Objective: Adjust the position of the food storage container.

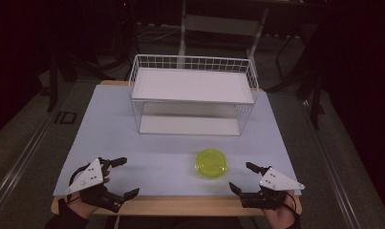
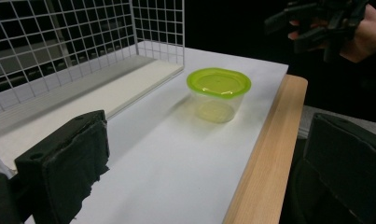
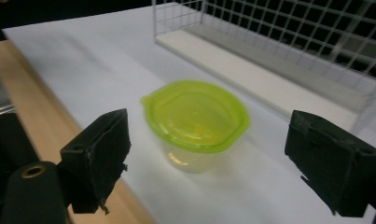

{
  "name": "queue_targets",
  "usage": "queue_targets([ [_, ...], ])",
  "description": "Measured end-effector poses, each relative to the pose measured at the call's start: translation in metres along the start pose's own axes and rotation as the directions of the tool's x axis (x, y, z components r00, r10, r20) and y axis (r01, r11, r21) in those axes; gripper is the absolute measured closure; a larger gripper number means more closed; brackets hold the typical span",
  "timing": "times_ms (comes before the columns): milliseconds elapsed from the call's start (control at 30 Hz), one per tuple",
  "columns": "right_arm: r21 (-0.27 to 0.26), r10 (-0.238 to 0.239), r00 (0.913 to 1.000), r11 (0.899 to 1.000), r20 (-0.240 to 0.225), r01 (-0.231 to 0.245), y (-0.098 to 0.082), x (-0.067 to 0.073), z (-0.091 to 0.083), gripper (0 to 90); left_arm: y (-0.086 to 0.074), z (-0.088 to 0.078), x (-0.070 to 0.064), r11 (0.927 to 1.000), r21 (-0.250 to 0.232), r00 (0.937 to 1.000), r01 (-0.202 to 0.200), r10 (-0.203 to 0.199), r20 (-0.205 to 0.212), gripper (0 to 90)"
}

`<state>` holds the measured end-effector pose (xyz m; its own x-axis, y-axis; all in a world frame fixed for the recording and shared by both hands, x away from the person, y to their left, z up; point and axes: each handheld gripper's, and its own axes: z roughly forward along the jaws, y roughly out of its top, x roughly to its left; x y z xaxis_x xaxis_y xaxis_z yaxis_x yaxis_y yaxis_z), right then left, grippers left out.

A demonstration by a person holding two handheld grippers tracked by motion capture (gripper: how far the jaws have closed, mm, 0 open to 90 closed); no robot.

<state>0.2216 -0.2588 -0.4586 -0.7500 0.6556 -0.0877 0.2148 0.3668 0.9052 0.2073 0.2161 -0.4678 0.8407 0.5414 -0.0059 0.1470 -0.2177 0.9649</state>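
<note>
right claw (image 3: 204,154) nr container (image 3: 195,119), apart

Wire rack (image 1: 192,95) sitting toward table (image 1: 133,143) far edge, centred; lidded container (image 1: 211,163) lying in front of it, toward near edge, right of centre, nearer near-right corner

Left gripper (image 1: 122,177): black articulated body, topped by a grey three-cornered plate (image 1: 88,176) with small dark screw holes. Its pads (image 2: 78,161) are black, foam-like, frayed at the lower edge. Right gripper (image 1: 243,177): same black build, matching grey plate (image 1: 278,180), a thin black cable looping behind it. Its left pad (image 3: 99,156) is ragged at the bottom. Dark sleeves sit behind both grippers.
</note>
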Motion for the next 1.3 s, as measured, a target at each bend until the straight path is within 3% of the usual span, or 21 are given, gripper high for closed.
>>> queue_targets([
  [167,0.024,-0.004,0.9999,1.0,-0.011,0.005,0.001,0.003,-0.001,13.7,0.0,-0.003,0.001,0.9994,-0.03,0.9999,0.015,-0.015,-0.005,0.7],
  [267,0.049,0.016,0.998,0.999,-0.061,-0.013,0.002,0.002,-0.001,13.4,0.0,-0.003,0.001,0.9993,-0.036,0.9999,0.014,-0.014,-0.008,0.7],
  [367,0.052,0.03,0.9963,0.998,-0.081,-0.026,0.002,0.001,-0.003,12.7,0.0,-0.003,0.001,0.999,-0.04,0.9998,0.018,-0.018,-0.006,0.7],
  [433,0.063,0.091,0.9907,0.994,-0.101,-0.085,0.001,0.001,-0.006,11.1,0.0,-0.003,0.001,0.9991,-0.039,0.9999,0.015,-0.016,-0.006,0.7],
  [467,0.067,0.1,0.9876,0.993,-0.121,-0.092,0.0,0.0,-0.006,11.1,0.0,-0.002,0.001,0.9992,-0.037,0.9998,0.017,-0.018,-0.003,0.7],
  [600,0.129,0.071,0.9913,0.99,-0.111,-0.057,-0.007,0.001,-0.005,15.6,0.001,-0.001,0.0,0.9995,-0.029,1.0,0.009,-0.009,-0.001,0.7],
  [733,0.196,0.076,0.9903,0.979,-0.116,-0.053,-0.012,-0.002,0.002,28.8,0.001,-0.001,0.0,0.9996,-0.025,1.0,0.008,-0.008,-0.001,0.7],
  [767,0.213,0.083,0.9895,0.975,-0.119,-0.056,-0.013,-0.003,0.004,40.2,0.001,-0.001,0.0,0.9996,-0.026,1.0,0.008,-0.008,0.0,0.7],
  [833,0.239,0.092,0.986,0.969,-0.139,-0.057,-0.015,-0.006,0.008,47.1,0.001,-0.001,0.0,0.9995,-0.031,1.0,0.008,-0.008,-0.001,0.7],
  [867,0.263,0.11,0.9842,0.962,-0.139,-0.07,-0.016,-0.008,0.011,59.3,0.001,-0.001,0.0,0.9995,-0.031,1.0,0.007,-0.007,-0.002,0.7],
  [933,0.288,0.143,0.9795,0.953,-0.142,-0.098,-0.018,-0.014,0.015,66.7,0.001,-0.001,0.0,0.9994,-0.033,0.9999,0.01,-0.01,0.001,0.7],
  [967,0.311,0.153,0.9786,0.945,-0.138,-0.104,-0.018,-0.016,0.017,74.8,0.001,-0.001,0.0,0.9994,-0.032,1.0,0.009,-0.009,-0.001,0.7],
  [1067,0.352,0.153,0.9803,0.93,-0.125,-0.101,-0.02,-0.025,0.024,87.6,0.001,-0.001,0.0,0.9996,-0.028,1.0,0.004,-0.004,-0.003,0.7],
  [1167,0.388,0.185,0.9771,0.912,-0.105,-0.131,-0.021,-0.035,0.034,89.9,0.001,0.0,0.0,0.9996,-0.026,1.0,0.004,-0.004,-0.001,0.7],
  [1300,0.406,0.175,0.9839,0.902,-0.036,-0.145,-0.02,-0.051,0.048,90.0,0.001,0.0,-0.001,0.9998,-0.021,1.0,-0.002,0.002,-0.002,0.7],
])
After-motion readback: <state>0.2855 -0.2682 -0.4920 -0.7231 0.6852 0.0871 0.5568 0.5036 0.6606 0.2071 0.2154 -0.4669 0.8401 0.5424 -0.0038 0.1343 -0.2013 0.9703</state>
